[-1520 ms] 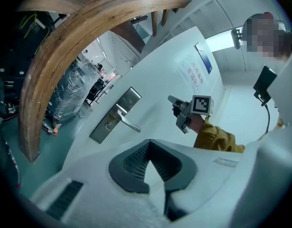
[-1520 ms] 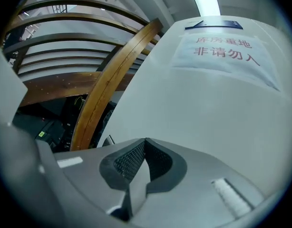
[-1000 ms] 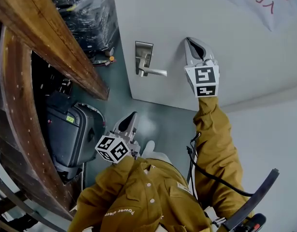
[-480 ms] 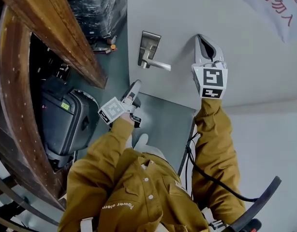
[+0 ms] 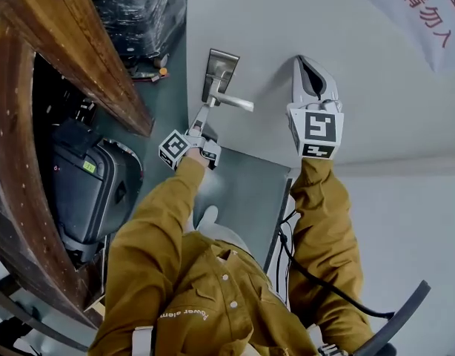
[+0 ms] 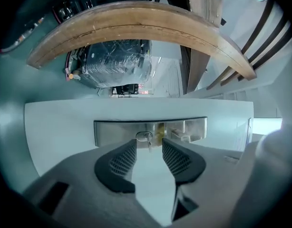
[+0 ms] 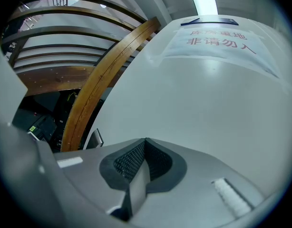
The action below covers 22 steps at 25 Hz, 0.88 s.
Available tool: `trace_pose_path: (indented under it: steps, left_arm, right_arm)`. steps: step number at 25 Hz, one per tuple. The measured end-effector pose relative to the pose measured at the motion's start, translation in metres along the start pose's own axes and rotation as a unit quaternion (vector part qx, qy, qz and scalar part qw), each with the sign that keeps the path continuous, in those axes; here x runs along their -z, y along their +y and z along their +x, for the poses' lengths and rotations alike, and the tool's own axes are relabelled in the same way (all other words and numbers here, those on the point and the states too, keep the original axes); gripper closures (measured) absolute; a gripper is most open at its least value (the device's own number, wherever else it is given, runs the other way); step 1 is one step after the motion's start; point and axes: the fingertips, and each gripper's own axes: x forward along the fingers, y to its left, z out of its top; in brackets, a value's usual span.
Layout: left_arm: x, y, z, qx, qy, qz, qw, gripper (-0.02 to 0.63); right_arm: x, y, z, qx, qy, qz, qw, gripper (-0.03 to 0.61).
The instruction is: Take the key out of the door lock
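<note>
The small silver key (image 6: pixel 149 139) sticks out of the cylinder in the brushed-metal lock plate (image 6: pixel 112 132) on the white door (image 5: pixel 376 95). In the left gripper view my left gripper (image 6: pixel 149 144) is right at the plate. Its jaws are closing, with the key in the gap and neither pad touching it. From the head view that gripper (image 5: pixel 204 112) points at the lock plate (image 5: pixel 220 64), just under the lever handle (image 5: pixel 235 103); the key is hidden there. My right gripper (image 5: pixel 305 69) is shut and empty, its tip against the door to the right of the handle.
A curved wooden stair rail (image 5: pixel 79 58) runs close on the left, above a dark suitcase (image 5: pixel 94 191). A plastic-wrapped pallet (image 5: pixel 138 13) stands beyond the door's edge. A paper sign with red characters (image 7: pixel 217 39) is stuck higher on the door.
My left gripper has risen from down near the body to the lock plate, and its jaws now stand apart. The right gripper has stayed against the door.
</note>
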Motion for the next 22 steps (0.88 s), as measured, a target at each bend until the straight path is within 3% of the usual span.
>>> trace_pose_path:
  steps: [3,9,13,22]
  left_arm:
    - [-0.001,-0.005,0.013,0.028,-0.004,-0.023,0.9993,0.454]
    - [0.000,0.000,0.033,0.030,-0.001,-0.022,0.9993,0.492]
    - [0.001,0.001,0.032,0.025,0.003,-0.002,0.9997,0.580]
    - [0.003,0.001,0.029,0.005,0.002,-0.020,0.9998,0.588]
  right_arm:
    - [0.000,0.001,0.001,-0.001,0.002,0.000,1.000,0.572]
    - [0.000,-0.001,0.003,0.004,0.004,0.000,1.000,0.572]
    - [0.001,-0.001,0.002,0.007,0.005,0.010,1.000,0.572]
    - [0.002,-0.001,0.002,0.013,0.022,0.004,1.000,0.572]
